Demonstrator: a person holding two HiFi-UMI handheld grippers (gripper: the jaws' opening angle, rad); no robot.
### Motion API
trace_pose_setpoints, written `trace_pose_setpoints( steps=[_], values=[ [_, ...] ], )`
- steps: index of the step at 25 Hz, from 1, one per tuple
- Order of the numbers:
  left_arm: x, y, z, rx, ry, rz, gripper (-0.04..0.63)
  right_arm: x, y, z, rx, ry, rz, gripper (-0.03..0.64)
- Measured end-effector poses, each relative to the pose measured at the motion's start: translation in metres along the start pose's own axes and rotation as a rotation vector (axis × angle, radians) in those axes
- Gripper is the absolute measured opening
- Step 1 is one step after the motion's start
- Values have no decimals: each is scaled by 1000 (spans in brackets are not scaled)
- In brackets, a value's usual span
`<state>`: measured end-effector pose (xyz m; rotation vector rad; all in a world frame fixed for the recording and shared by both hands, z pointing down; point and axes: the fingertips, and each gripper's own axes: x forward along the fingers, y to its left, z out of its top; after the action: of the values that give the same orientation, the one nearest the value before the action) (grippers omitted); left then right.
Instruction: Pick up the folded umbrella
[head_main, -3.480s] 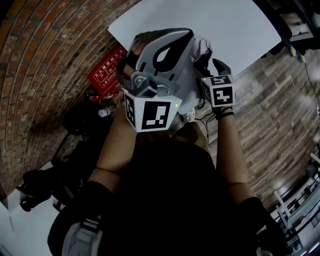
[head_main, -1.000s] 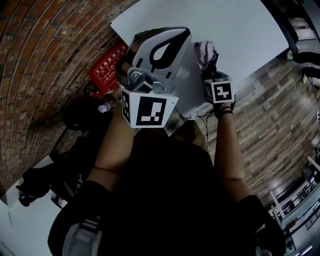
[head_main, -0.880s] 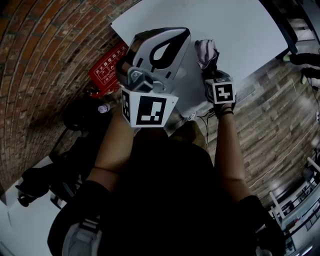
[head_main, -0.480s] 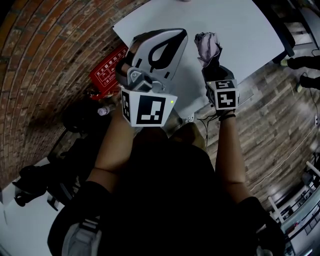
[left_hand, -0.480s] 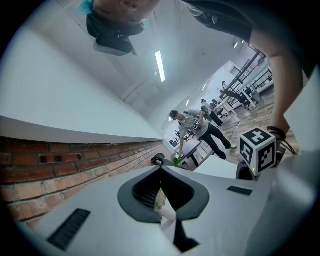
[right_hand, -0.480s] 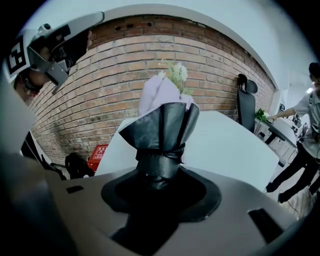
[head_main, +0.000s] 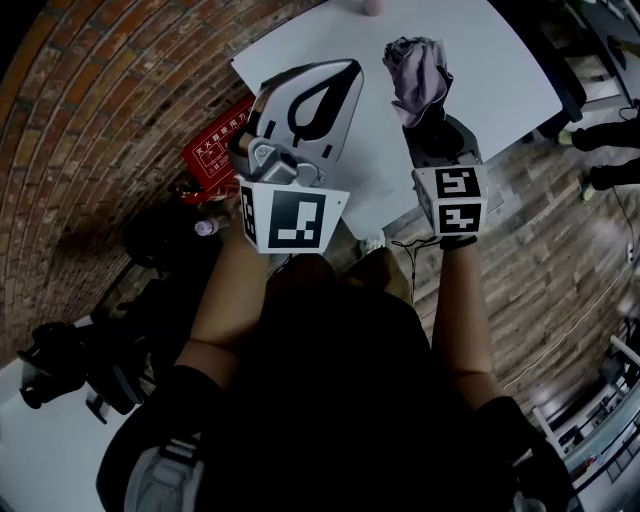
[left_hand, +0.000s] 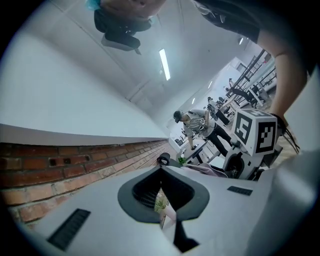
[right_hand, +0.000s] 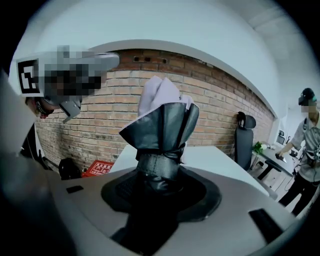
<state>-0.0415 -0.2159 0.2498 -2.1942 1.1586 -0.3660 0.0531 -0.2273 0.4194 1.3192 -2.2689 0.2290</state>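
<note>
In the head view, the right gripper (head_main: 432, 125) squeezes the folded umbrella (head_main: 418, 68) by its near end. The umbrella sticks out over the white table (head_main: 500, 60) and looks lifted off it. The left gripper (head_main: 335, 80) is close by on the left.

In the left gripper view, the left jaws are pressed together with nothing in them. The right gripper's marker cube (left_hand: 255, 131) shows on the right.

In the right gripper view, the umbrella (right_hand: 162, 125) stands up between the jaws. They clamp its dark strapped part, and its pale cloth top pokes out. The brick wall (right_hand: 225, 120) is far behind.

The hold is only on one end. The soft cloth could slide, so the umbrella could tip or drop. A swing to the left could also bump it on the left gripper.
</note>
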Motion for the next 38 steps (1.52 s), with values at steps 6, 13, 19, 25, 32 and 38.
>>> trace_pose_setpoints(
  steps=[6,13,19,25,32,38],
  values=[
    [-4,11,1,-12,32,65,12,-21,0,42,-47,-115,-10,212],
    [-10,20,9,-42,34,111,12,-48,3,82,-94,-230,-24,212],
    [-13,29,24,-40,13,132,12,-74,11,113,-142,-335,-41,213],
    [-20,29,34,-34,-8,146,12,-97,15,144,-180,-443,-59,213],
    [-24,31,49,-36,-40,146,12,-115,25,163,-269,-548,-72,215],
    [-32,35,55,-32,-57,158,12,-127,38,168,-312,-625,-67,215]
  ],
)
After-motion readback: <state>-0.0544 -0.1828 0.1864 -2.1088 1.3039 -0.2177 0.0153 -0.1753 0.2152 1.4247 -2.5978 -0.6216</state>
